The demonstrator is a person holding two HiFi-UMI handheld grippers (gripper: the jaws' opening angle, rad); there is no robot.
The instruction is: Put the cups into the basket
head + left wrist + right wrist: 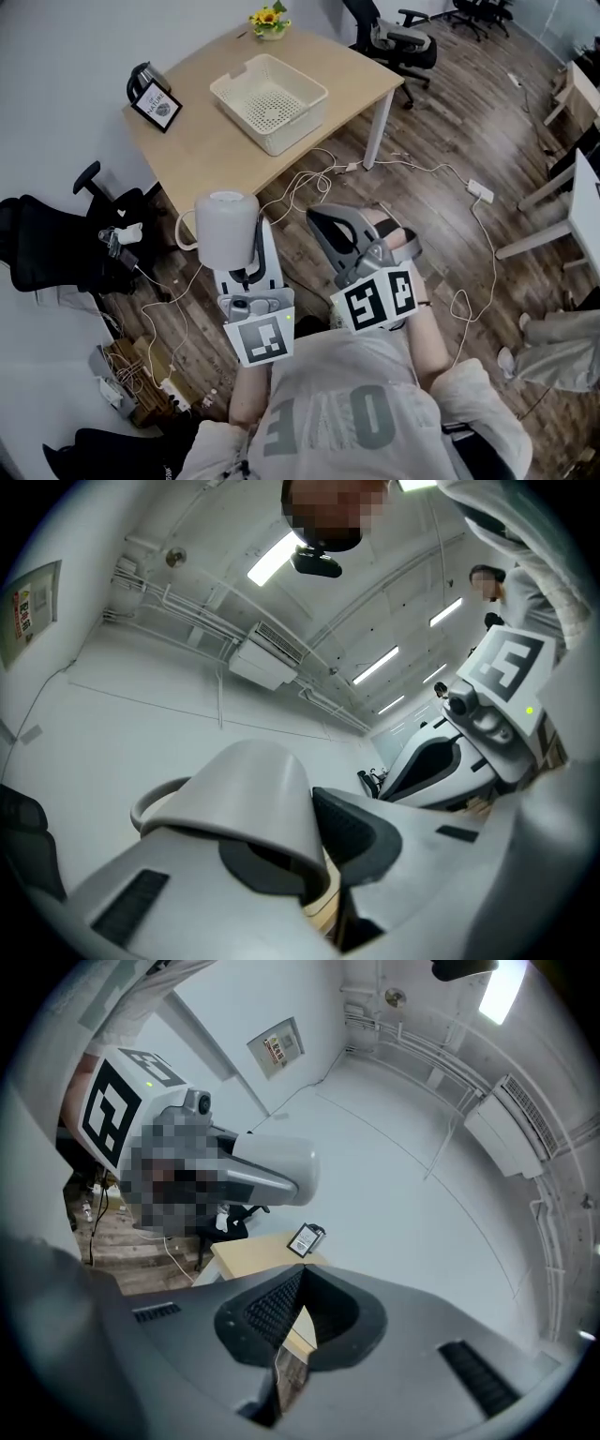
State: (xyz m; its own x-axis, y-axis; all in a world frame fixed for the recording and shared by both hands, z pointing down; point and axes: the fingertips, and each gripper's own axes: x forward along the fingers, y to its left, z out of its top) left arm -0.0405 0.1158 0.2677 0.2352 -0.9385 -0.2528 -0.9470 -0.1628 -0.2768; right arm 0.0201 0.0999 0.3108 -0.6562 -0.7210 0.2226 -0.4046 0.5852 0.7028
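My left gripper [246,255] is shut on a pale grey cup [225,228] by its wall, held over the floor in front of the table, handle to the left. In the left gripper view the cup [246,797] fills the space between the jaws, one pad inside its mouth. My right gripper [354,242] hangs beside it, shut with nothing between its pads; its own view shows the pads [272,1312] meeting. The white perforated basket [231,87] stands on the wooden table [197,141], well ahead of both grippers, and looks empty.
On the table are a framed card [157,104], a dark kettle [142,77] and a small flower pot [270,22]. Black office chairs [56,239] stand left and at the back [394,37]. Cables and a power strip [481,192] lie across the wooden floor.
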